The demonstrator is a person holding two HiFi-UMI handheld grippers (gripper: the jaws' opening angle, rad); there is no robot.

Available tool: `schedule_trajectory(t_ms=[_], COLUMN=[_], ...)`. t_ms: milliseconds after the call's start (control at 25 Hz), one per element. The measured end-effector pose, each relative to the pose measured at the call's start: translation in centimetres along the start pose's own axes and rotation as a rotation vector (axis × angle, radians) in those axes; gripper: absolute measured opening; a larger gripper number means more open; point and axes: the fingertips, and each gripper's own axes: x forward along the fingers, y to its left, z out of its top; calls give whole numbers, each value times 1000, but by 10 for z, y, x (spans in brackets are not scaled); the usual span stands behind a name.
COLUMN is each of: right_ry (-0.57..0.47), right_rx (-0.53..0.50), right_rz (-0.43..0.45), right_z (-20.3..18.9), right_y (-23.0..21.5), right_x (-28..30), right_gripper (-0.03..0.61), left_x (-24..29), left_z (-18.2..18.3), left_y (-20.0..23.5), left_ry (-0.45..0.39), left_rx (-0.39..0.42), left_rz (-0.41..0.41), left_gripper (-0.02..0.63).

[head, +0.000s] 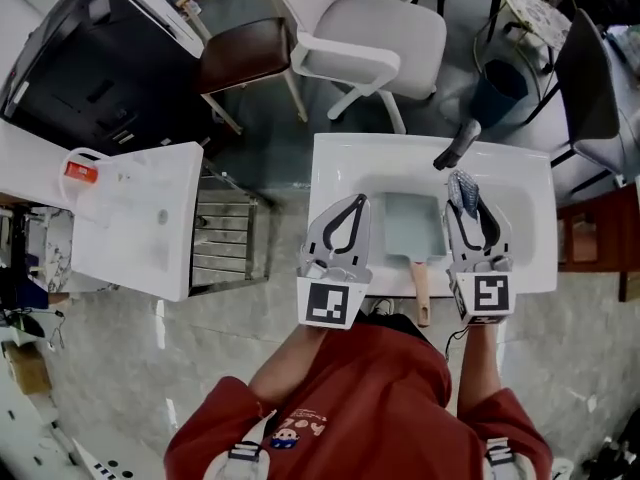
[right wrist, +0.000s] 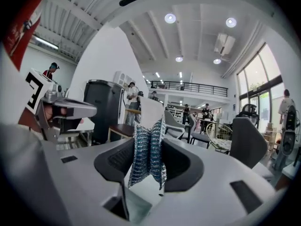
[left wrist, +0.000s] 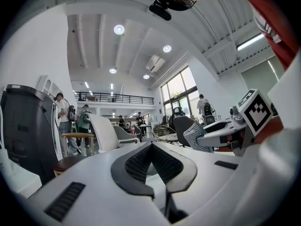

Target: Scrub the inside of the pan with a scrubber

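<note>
The right gripper [right wrist: 149, 142] has its two black ribbed pads pressed onto a scrubber [right wrist: 146, 161], a bundle of shiny metal mesh in silver-blue. The bundle is squeezed narrow in the middle, and its loose ends stand out above and below the jaws. The left gripper [left wrist: 150, 146] is closed with nothing inside. Its curved dark pads meet at the tips and leave a drop-shaped hole behind them. Both tools have smooth white plastic bodies, and each carries a cube with a black-and-white square marker near the person's hands. In the head view the pan [head: 410, 223] lies in the white sink [head: 330, 168] between the two grippers. It is square with rounded corners, pale grey-green and matte inside, and its light wooden handle [head: 421, 290] points toward the person. The scrubber end of the right gripper appears at the right edge of the pan; whether it touches the pan I cannot tell. A black faucet [head: 457, 146] with a rounded lever stands at the far rim of the sink. Beyond the sink there are a white moulded chair [head: 375, 33] and a chair with a brown seat [head: 240, 53] on a grey glossy floor.
</note>
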Motion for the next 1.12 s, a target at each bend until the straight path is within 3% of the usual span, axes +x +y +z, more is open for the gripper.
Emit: schedule_trajectory(t_ms=[240, 640, 760, 1120], right_ry=[175, 517, 640, 845], right_rx=[-62, -366, -356, -376], right_rz=[189, 715, 867, 1155], right_z=[-47, -149, -174, -208], right_y=[30, 102, 115, 133], right_x=[17, 23, 17, 13], right_gripper=[181, 170, 166, 153], left_x=[-4, -12, -16, -22], left_z=[-15, -34, -39, -53], left_y=[1, 10, 11, 7], left_ry=[24, 47, 54, 83], left_rx=[-11, -55, -59, -74], left_rz=[17, 40, 41, 35], left_gripper=[11, 11, 11, 11])
